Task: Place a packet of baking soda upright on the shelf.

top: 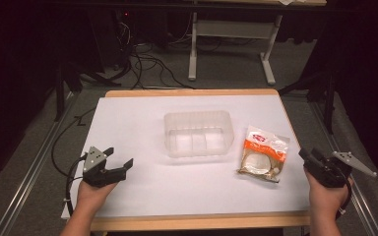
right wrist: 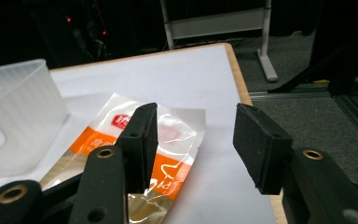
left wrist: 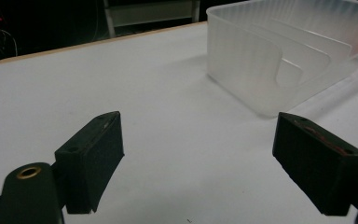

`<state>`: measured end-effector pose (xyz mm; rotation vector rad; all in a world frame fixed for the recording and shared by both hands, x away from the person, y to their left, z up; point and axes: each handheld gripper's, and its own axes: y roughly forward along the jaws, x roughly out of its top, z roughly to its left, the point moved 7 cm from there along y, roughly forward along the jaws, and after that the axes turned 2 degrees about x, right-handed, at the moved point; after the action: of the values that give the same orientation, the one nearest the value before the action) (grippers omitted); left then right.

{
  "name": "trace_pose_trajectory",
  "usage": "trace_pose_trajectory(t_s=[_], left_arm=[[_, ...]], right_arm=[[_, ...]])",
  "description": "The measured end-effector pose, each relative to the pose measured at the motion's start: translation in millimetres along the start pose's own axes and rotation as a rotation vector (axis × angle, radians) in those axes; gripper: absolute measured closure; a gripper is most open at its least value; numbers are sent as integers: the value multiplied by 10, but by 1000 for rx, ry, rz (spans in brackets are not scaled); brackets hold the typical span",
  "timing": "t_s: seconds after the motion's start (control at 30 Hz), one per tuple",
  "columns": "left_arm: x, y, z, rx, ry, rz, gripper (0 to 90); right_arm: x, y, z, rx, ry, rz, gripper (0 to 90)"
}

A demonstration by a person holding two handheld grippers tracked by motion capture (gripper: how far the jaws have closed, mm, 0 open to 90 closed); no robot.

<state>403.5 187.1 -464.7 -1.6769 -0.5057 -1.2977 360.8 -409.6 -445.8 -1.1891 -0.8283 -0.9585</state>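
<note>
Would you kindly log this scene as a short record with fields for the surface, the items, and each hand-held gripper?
surface: white table top
container: clear plastic bin, empty, near the table's middle
item: sealed snack bag, orange band, lying flat just right of the bin
left hand-held gripper: jaws open, nothing between them, apart from the bin
right hand-held gripper: jaws open, close beside the bag, not gripping it

Snack bag near end is covered by one jaw in the right gripper view; label print unreadable. Clear bin is cropped at top and right edges in the left gripper view. Background is lost in darkness.
</note>
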Motion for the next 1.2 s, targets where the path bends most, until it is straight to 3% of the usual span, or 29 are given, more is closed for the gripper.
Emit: trace_pose_trajectory(t_s=[0.5, 0.53, 0.6, 0.7, 0.8, 1.0, 1.1, 1.2], left_arm=[[20, -31, 34, 4, -10, -16, 168], [20, -33, 34, 7, -10, -16, 168], [24, -47, 32, 8, -17, -21, 171], [29, -48, 28, 5, -12, -24, 174], [27, -41, 34, 2, -10, -22, 174], [36, -41, 16, -5, -3, -24, 174], [30, -24, 18, -2, 0, -16, 174], [29, -24, -2, -9, 4, -17, 174]], right_arm=[[-97, 64, 137, 30, -48, 57, 534], [-149, 62, 163, 49, -49, 84, 720], [-223, 52, 226, 100, -69, 130, 900], [-364, 50, 318, 115, -128, 216, 900], [-499, 100, 335, 106, -139, 286, 900], [-567, 212, 348, 103, -174, 323, 900], [-549, 323, 323, 100, -179, 319, 900], [-595, 484, 306, 95, -183, 362, 900]])
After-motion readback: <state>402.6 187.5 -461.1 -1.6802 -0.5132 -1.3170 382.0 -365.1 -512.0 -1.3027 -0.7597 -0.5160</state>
